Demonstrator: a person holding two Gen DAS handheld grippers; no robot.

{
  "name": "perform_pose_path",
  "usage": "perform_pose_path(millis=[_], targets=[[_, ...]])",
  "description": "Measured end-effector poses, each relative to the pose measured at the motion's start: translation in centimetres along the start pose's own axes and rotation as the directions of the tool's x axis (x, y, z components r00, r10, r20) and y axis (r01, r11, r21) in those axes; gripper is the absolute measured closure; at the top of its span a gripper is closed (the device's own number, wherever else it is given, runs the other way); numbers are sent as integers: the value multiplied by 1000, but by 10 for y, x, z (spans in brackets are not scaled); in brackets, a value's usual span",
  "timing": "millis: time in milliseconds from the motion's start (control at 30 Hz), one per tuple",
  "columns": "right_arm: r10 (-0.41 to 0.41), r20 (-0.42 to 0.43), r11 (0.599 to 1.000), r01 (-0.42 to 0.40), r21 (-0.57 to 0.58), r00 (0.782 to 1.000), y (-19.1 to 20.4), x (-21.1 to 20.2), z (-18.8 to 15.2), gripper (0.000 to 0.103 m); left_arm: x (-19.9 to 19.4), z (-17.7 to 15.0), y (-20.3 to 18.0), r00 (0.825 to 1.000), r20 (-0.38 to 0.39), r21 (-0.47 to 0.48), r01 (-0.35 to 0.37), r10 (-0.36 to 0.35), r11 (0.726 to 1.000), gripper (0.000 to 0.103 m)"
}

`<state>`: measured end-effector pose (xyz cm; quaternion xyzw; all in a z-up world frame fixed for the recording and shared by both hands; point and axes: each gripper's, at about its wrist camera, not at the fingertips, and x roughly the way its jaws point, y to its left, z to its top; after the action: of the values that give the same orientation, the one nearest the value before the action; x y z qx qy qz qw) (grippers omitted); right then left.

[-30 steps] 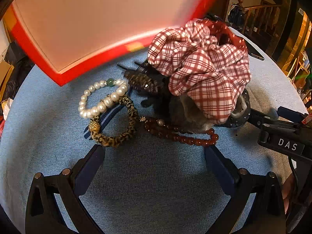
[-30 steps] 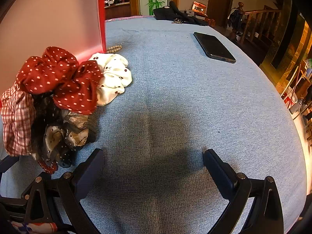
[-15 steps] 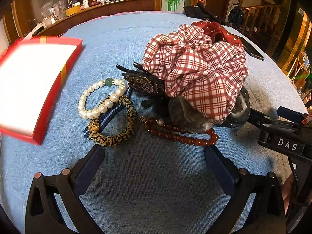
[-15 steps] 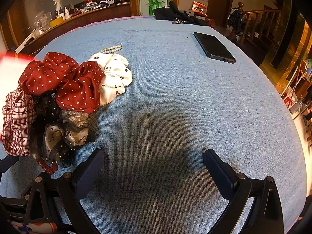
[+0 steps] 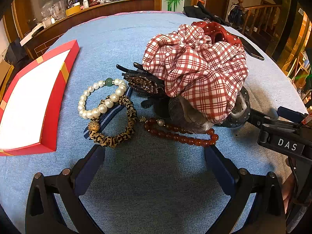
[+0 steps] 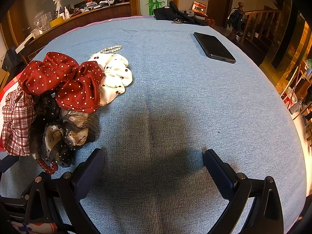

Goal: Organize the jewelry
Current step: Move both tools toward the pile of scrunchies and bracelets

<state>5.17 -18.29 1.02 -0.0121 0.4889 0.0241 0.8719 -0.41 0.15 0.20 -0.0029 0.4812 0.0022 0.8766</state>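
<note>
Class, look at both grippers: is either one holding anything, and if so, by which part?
Nothing is held. The left gripper and right gripper are both open over bare tablecloth.

The tabletop (image 5: 165, 39) is showing a light blue weave. The box (image 5: 56, 95) is showing red walls, gold bands and a white inside. The scrunchies are showing red-and-white plaid (image 5: 197, 74), red with white dots (image 6: 64, 80) and white with red cherries (image 6: 115, 76). The bracelets are showing white pearls (image 5: 101, 97), leopard print (image 5: 120, 128) and amber-red beads (image 5: 181, 136). The phone (image 6: 214, 47) is showing black.
</note>
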Motion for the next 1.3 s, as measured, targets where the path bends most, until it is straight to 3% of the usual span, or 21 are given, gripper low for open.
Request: perform_pose_path(millis=[400, 500, 667, 767, 867, 967, 1067, 1300], targets=[[0, 0, 1000, 0, 0, 1000, 0, 0, 0, 0, 1, 1, -2, 1000, -1, -22, -14, 14, 1000, 0], [3, 0, 1000, -3, -3, 1000, 3, 0, 0, 0, -5, -4, -1, 1000, -5, 36, 21, -21, 999, 0], [74, 14, 997, -75, 26, 997, -7, -19, -8, 2, -61, -23, 21, 985, 160, 134, 38, -59, 990, 0], [118, 110, 991, -124, 53, 987, -15, -56, -17, 2, -94, -31, 50, 965, 242, 113, 79, -104, 990, 0], [179, 219, 982, -189, 26, 959, -11, -88, -26, 2, -114, -32, 74, 948, 298, 68, 100, -116, 993, 0], [219, 252, 975, -223, -12, 943, 4, -101, -30, 2, -117, -31, 85, 947, 310, 35, 77, -84, 996, 0], [259, 244, 965, -263, -18, 934, 18, -101, -31, 2, -119, -29, 89, 945, 314, 22, 95, -97, 995, 2], [253, 285, 967, -239, -82, 924, 39, -120, -31, 2, -128, -39, 91, 934, 347, 37, 80, -88, 996, 4]])
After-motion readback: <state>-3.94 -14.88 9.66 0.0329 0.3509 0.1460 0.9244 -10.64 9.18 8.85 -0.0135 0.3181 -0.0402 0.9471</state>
